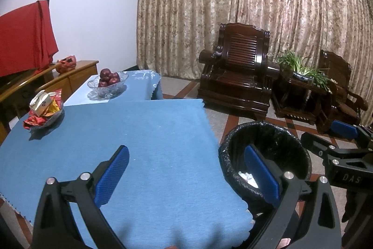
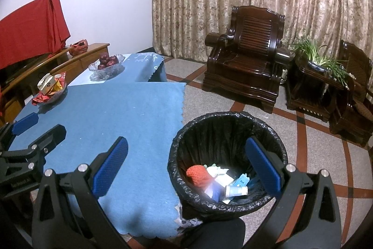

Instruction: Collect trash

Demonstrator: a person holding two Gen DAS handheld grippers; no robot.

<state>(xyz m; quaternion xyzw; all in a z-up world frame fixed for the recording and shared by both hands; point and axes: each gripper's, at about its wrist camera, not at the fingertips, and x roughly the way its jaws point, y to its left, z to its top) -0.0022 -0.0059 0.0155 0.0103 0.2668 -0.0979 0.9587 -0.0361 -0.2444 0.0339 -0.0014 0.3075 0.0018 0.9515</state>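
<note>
A bin with a black liner [image 2: 227, 130] stands on the floor to the right of the blue-clothed table [image 2: 130, 123]. Inside it lie a red knitted item [image 2: 198, 175], white paper, a small bottle [image 2: 236, 190] and blue wrappers. The bin also shows in the left wrist view [image 1: 263, 132]. My right gripper [image 2: 186, 169] is open and empty, one finger over the table, the other over the bin. My left gripper [image 1: 186, 174] is open and empty above the table's right edge. A glass dish of snack wrappers [image 1: 44, 109] sits at the table's far left.
A glass bowl of red apples [image 1: 108, 83] sits on the farther table. A wooden sideboard [image 1: 70, 76] with a red cloth stands at left. Dark wooden armchairs [image 1: 237, 71] and a plant [image 1: 300, 67] stand before the curtain.
</note>
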